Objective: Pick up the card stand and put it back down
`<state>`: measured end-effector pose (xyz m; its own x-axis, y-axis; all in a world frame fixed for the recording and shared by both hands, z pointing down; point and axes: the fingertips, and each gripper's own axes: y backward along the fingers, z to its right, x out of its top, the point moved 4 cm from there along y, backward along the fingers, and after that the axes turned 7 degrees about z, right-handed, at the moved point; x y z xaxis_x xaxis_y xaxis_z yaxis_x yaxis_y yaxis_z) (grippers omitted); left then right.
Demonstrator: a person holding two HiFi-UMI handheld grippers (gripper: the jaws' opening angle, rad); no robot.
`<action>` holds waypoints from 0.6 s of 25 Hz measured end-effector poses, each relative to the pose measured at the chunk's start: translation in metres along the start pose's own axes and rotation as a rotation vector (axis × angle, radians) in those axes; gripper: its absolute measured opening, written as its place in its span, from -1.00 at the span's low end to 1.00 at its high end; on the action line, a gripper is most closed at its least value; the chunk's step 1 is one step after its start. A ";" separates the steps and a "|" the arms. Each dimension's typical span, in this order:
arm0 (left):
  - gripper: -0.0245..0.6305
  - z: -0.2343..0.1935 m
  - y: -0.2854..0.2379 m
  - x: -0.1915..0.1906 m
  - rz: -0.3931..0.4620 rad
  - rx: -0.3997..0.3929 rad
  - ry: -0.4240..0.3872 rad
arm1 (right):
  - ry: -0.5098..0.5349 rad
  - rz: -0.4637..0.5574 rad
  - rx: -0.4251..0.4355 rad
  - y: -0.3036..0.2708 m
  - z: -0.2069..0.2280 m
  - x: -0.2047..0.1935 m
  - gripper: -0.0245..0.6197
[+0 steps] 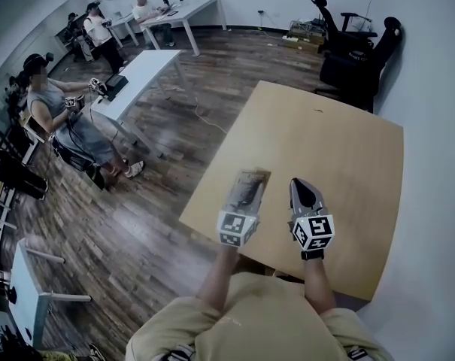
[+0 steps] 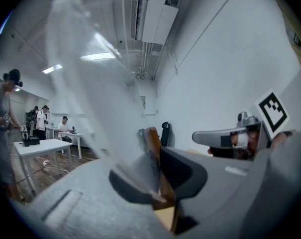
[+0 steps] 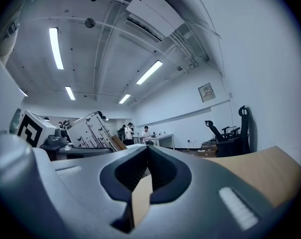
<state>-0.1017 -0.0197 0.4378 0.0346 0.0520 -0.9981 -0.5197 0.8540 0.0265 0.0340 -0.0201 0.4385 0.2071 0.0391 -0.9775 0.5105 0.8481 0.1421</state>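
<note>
Jaws on the left gripper (image 2: 152, 141) are nearly closed, clamped on the card stand (image 2: 75, 73). They grip it at its brown wooden base strip, and the clear panel slants up and to the left from there. Jaws on the right gripper (image 3: 148, 148) are tips together with nothing between them.

Head view: both grippers sit side by side over the near edge of the wooden bench (image 1: 340, 141), left one just beside the right, both pointing away from the person. The stand lies along the left jaws, over the bench near its left corner. Can't tell whether it touches the bench top.

Right gripper view shows the stand off to its left. The panel is tilted, with a printed card of thin stems and small butterflies in it.

Rest of the bench top shows bare wood. Black office chairs (image 1: 355, 43) stand beyond the far corner. People (image 1: 65, 115) sit or stand at white desks (image 1: 141, 70) to the left.
</note>
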 end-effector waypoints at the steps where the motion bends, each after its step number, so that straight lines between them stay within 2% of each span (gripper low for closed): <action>1: -0.79 0.000 0.004 0.002 0.002 0.005 -0.002 | 0.000 0.006 0.002 0.002 -0.003 0.002 -0.91; 8: -0.79 0.012 0.006 0.008 0.000 -0.032 -0.022 | 0.005 0.044 -0.018 0.013 -0.003 0.016 -0.91; 15: -0.79 0.008 -0.030 -0.001 -0.005 -0.189 -0.016 | 0.041 0.046 -0.153 0.010 0.014 0.013 -0.91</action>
<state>-0.0793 -0.0411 0.4383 0.0499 0.0575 -0.9971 -0.6706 0.7418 0.0092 0.0538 -0.0183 0.4293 0.1913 0.0989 -0.9765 0.3674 0.9154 0.1647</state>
